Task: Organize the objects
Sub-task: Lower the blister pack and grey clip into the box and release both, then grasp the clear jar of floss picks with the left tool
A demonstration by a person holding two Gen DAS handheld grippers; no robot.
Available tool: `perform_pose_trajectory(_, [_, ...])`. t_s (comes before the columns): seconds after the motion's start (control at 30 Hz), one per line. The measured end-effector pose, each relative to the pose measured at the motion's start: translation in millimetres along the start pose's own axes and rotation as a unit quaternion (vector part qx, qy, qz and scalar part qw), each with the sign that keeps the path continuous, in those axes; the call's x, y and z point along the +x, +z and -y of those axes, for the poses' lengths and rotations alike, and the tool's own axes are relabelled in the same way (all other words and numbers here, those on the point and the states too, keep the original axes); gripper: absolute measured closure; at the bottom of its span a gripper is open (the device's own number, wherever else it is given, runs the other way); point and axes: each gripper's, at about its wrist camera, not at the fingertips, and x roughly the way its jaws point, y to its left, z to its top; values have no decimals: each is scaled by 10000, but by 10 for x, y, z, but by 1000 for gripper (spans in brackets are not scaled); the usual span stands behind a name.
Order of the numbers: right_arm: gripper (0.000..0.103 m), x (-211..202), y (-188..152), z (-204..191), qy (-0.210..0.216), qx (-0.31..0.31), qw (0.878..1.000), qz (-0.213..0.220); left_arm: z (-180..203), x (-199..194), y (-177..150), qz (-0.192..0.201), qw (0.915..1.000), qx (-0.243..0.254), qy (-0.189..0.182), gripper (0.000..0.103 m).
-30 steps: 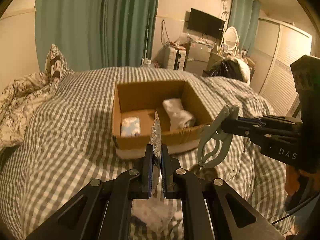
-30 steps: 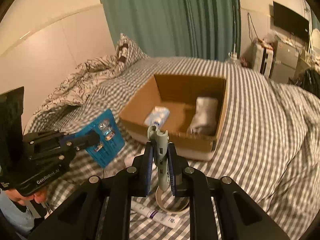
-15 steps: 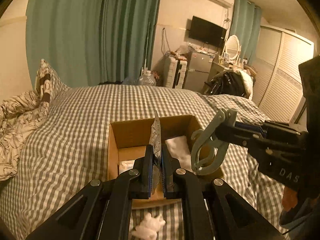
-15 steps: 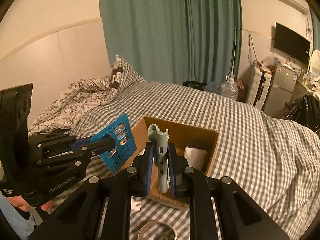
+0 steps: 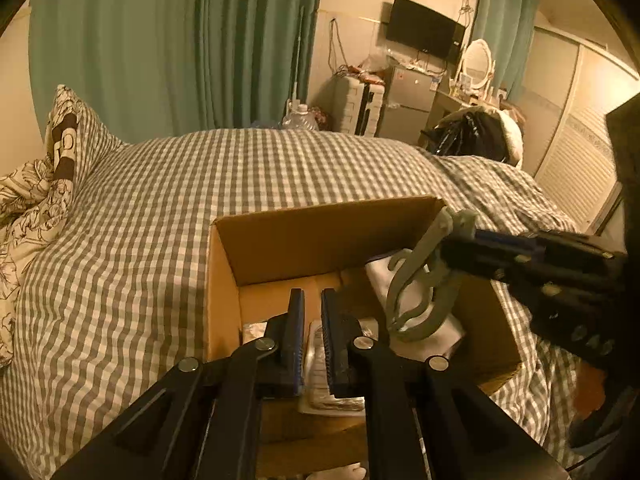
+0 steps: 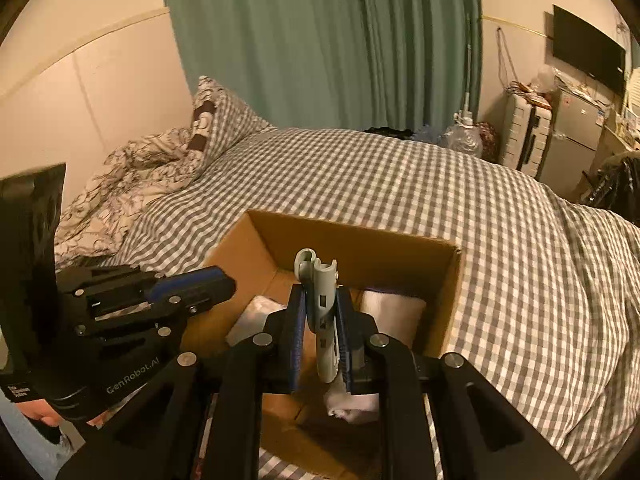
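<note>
We see a brown cardboard box just ahead of the left jaws, on a bed covered in grey-and-white check. Between the right jaws sits a grey-green plastic clip. Below the left jaws lies a pale packet with a silvery sheen, and beside the right jaws a white bundle. The left gripper and right gripper are black, with blue pads lining their jaws. Far beyond them hang teal curtains; a white quilt with dark floral lines lies off to their left.
</note>
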Motion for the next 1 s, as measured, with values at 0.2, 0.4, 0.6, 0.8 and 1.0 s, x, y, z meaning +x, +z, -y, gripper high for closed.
perform_pose_trajectory(0.2, [50, -344, 10, 39, -191, 74, 9994, 282, -13, -236, -61, 141, 9994, -7, 329, 36])
perform_pose_trajectory(0.4, [34, -841, -27, 27, -410, 113, 9976, 551, 20, -662, -185, 270, 9977, 42, 624, 17])
perform_pose_trajectory(0.6, [23, -1338, -212, -86, -608, -7, 9960, 660, 103, -1014, -404, 272, 9968, -67, 748, 6])
perform_pose_trajectory(0.8, [14, -1596, -569, -316, -969, -473, 9922, 619, 202, -1194, -770, 228, 9947, -208, 979, 4])
perform_pose_trajectory(1.0, [9, -1518, -1071, -518, -1049, -674, 9911, 470, 231, -1091, -1230, -43, 9922, -407, 1176, 4])
